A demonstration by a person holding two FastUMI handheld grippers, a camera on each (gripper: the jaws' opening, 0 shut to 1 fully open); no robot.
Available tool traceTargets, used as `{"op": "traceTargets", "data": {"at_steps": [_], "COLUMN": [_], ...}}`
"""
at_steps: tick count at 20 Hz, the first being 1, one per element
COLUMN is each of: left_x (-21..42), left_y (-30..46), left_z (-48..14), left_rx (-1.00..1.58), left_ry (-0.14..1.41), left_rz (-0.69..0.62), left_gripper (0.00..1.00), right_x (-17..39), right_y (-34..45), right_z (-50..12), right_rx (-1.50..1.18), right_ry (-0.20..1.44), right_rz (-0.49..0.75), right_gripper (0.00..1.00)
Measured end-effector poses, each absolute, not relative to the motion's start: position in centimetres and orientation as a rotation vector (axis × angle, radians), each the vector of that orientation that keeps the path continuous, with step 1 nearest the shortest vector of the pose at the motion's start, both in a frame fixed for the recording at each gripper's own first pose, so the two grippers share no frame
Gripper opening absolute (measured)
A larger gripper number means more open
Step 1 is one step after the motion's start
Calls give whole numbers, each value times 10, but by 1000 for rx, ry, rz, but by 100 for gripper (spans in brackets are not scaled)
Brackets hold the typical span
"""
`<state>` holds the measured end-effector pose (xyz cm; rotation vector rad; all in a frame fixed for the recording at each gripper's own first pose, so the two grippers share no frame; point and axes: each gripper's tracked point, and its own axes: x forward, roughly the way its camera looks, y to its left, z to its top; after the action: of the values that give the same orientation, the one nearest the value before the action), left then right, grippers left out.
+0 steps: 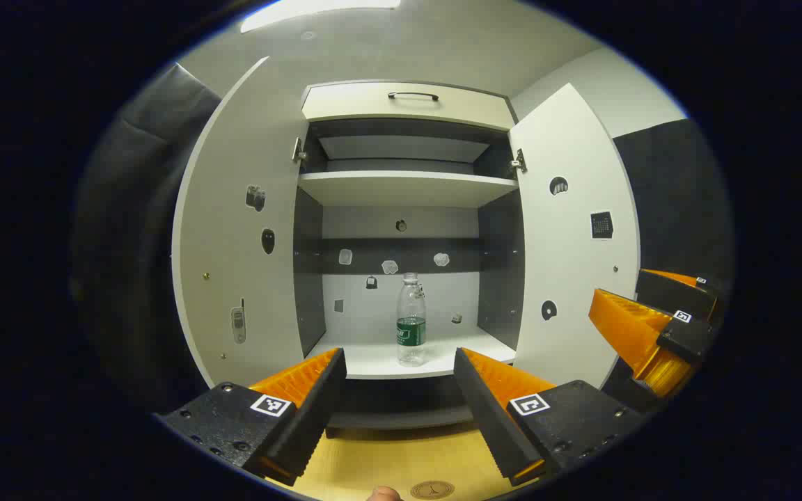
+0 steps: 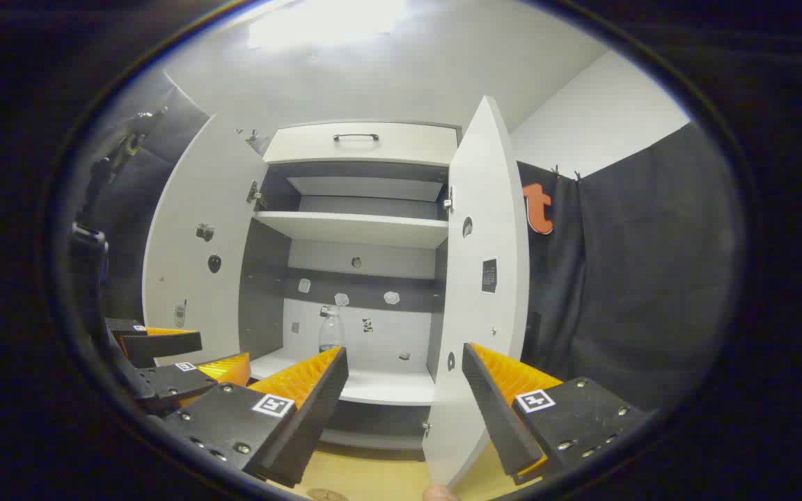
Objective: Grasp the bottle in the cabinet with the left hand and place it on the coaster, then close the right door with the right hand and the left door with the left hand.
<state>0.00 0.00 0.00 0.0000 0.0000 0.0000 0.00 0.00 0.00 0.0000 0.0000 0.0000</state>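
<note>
A clear plastic bottle (image 1: 411,320) with a green label stands upright on the cabinet's lower shelf (image 1: 380,358), straight ahead of my left gripper (image 1: 399,379). That gripper is open, short of the shelf, with nothing between its fingers. Both doors stand open: the left door (image 1: 234,229) and the right door (image 1: 571,236). A round coaster (image 1: 431,490) lies on the wooden table just below the left gripper. My right gripper (image 2: 404,383) is open, facing the right door's edge (image 2: 474,278). In the right gripper view the bottle (image 2: 330,330) is partly hidden behind a finger.
The cabinet has an upper shelf (image 1: 404,188) and a top drawer with a black handle (image 1: 413,94). Small stickers dot the doors and back wall. The right gripper (image 1: 651,334) shows at the right of the left gripper view; the left gripper (image 2: 178,369) sits at the lower left of the right gripper view.
</note>
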Motion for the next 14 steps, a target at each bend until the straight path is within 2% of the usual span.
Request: {"op": "traceTargets", "data": {"at_steps": [14], "left_x": [13], "left_y": [-23], "left_z": [11], "left_rx": [-31], "left_ry": [-14], "left_rz": [-28], "left_gripper": [98], "right_x": [8], "right_y": [-13], "right_z": [-3], "right_rx": [20], "right_ry": [5], "right_rz": [13], "right_gripper": [100]}}
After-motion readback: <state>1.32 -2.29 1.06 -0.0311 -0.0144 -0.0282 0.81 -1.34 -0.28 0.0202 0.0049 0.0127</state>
